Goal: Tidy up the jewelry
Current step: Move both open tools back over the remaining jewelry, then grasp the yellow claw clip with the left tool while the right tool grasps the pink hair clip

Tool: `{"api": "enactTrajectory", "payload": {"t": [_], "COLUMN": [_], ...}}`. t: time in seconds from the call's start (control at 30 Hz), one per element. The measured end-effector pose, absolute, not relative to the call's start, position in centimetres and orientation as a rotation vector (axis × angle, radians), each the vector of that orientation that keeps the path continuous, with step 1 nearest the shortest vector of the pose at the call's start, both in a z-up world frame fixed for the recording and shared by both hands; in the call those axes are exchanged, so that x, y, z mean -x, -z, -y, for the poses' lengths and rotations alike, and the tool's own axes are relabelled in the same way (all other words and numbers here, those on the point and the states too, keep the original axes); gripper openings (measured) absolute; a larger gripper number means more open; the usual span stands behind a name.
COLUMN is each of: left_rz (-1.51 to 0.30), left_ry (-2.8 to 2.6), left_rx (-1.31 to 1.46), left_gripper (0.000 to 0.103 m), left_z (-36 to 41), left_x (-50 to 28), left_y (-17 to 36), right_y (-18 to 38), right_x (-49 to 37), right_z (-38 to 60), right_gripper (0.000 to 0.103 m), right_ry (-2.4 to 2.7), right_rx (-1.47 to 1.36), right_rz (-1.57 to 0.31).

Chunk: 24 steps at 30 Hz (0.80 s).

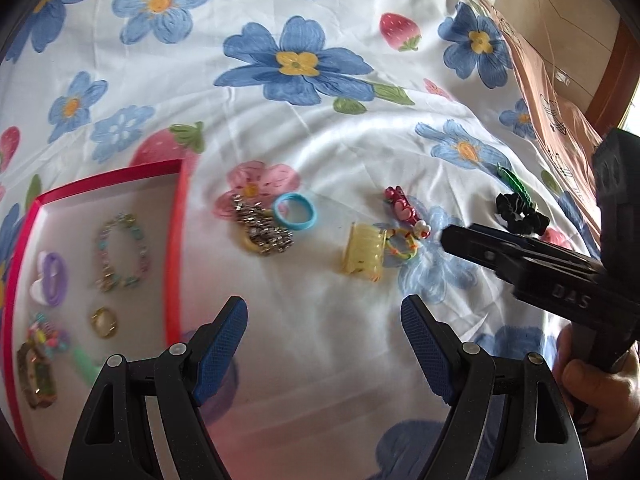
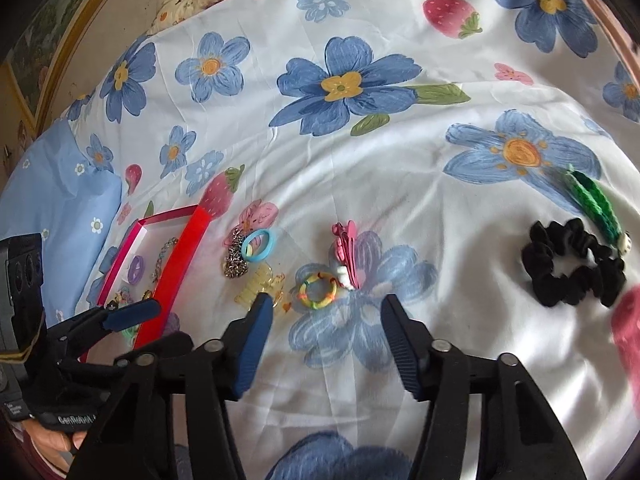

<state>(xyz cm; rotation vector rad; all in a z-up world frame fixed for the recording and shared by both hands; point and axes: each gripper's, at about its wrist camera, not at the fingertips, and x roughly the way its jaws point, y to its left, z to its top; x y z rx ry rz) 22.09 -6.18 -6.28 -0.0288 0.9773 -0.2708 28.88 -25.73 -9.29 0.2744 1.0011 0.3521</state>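
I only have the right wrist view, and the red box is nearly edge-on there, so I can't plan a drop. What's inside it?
Observer: A beaded bracelet lies flat in the middle of the red box.
Operator: Any rings?
Observer: One gold ring, nearer the camera than the bracelet and apart from it.
Operator: Is the left claw carrying anything?
Observer: No, the left claw is open and empty.

red tray (image 1: 176, 240): near corner cut off by frame | tray items (image 1: 40, 360): blurred, type unclear
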Motion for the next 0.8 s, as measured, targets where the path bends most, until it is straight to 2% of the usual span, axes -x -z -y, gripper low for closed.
{"api": "enactTrajectory", "payload": {"t": [0.1, 0.3, 0.4, 0.47, 0.5, 0.6, 0.63, 0.67, 0.8], "left_rz": [-0.981, -1.005, -1.01, -1.017, -1.021, -1.041, -1.044, -1.039, -1.018], "left_ry": [0.283, 0.282, 0.292, 0.298, 0.301, 0.321, 0.325, 0.326, 0.338], "left_rx": [0.032, 0.028, 0.022, 0.017, 0.019, 0.033, 0.034, 0.034, 0.041], "left_gripper": [0.079, 0.075, 0.065, 0.052, 0.049, 0.028, 0.027, 0.027, 0.026], "left_z": [6.8, 8.0, 8.7, 9.1, 9.2, 9.4, 9.4, 9.4, 9.0], "left_x": [-23.3, -25.6, -26.5, -27.1, -27.3, -27.9, -28.0, -28.0, -27.6], "left_y": [6.9, 8.4, 8.9, 9.4, 9.5, 10.3, 10.5, 10.5, 10.0], "right_y": [9.8, 10.7, 11.3, 11.5, 11.7, 12.3, 12.5, 12.5, 12.0], "right_x": [-30.0, -31.9, -32.6, -32.9, -33.0, -33.4, -33.5, -33.5, -33.0], "right_z": [25.6, 25.1, 24.8, 24.6, 24.5, 24.4, 24.4, 24.4, 24.4], "right_gripper": [0.042, 0.038, 0.033, 0.031, 0.03, 0.023, 0.02, 0.012, 0.01], "right_ry": [-0.36, -0.376, -0.382, -0.383, -0.384, -0.381, -0.378, -0.374, -0.368], "right_rx": [-0.279, -0.261, -0.252, -0.248, -0.247, -0.249, -0.246, -0.244, -0.23], "right_rz": [-1.016, -1.036, -1.052, -1.058, -1.061, -1.074, -1.077, -1.077, -1.05]}}
